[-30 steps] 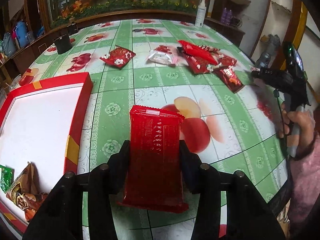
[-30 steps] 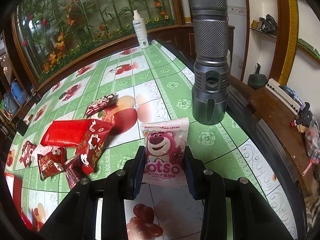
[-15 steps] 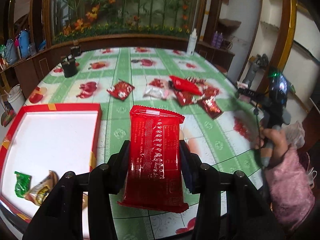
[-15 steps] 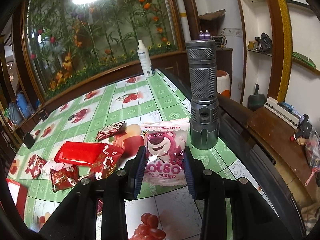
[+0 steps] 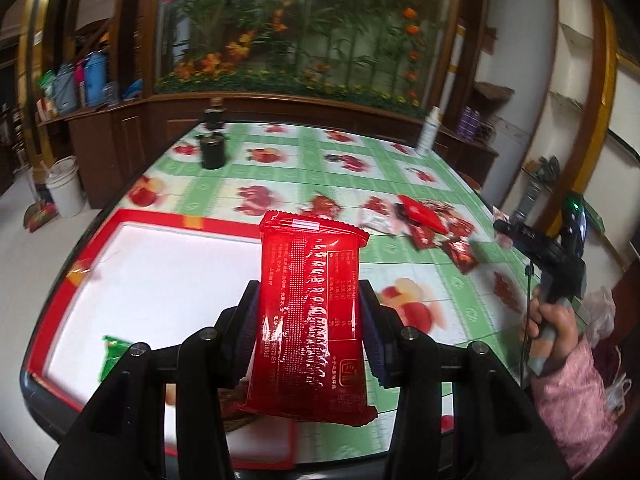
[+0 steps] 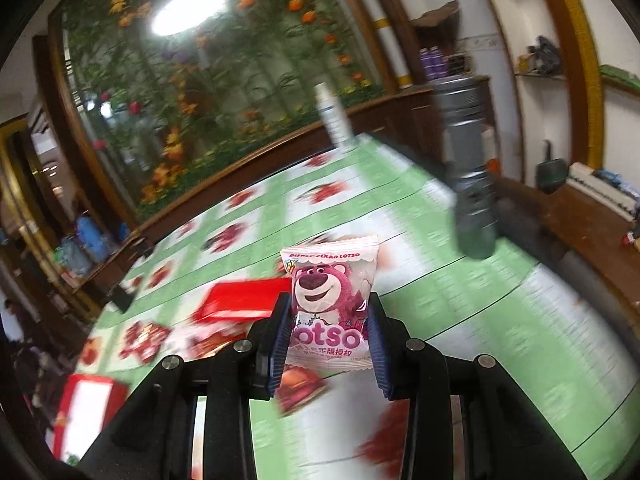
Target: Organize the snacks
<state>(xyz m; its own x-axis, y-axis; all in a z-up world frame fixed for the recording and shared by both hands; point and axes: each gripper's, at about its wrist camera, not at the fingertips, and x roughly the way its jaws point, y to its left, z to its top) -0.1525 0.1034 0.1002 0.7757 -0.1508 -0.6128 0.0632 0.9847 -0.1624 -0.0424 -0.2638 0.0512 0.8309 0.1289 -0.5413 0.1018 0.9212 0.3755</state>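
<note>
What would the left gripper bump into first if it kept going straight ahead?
Probably the green tablecloth beyond the red tray; the left gripper, shut on the red packet, is raised, so depth is unclear.

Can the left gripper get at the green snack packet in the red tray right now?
Probably not yet: the left gripper is shut on the long red packet. The green packet lies uncovered in the red tray, so only the full grip blocks it.
</note>
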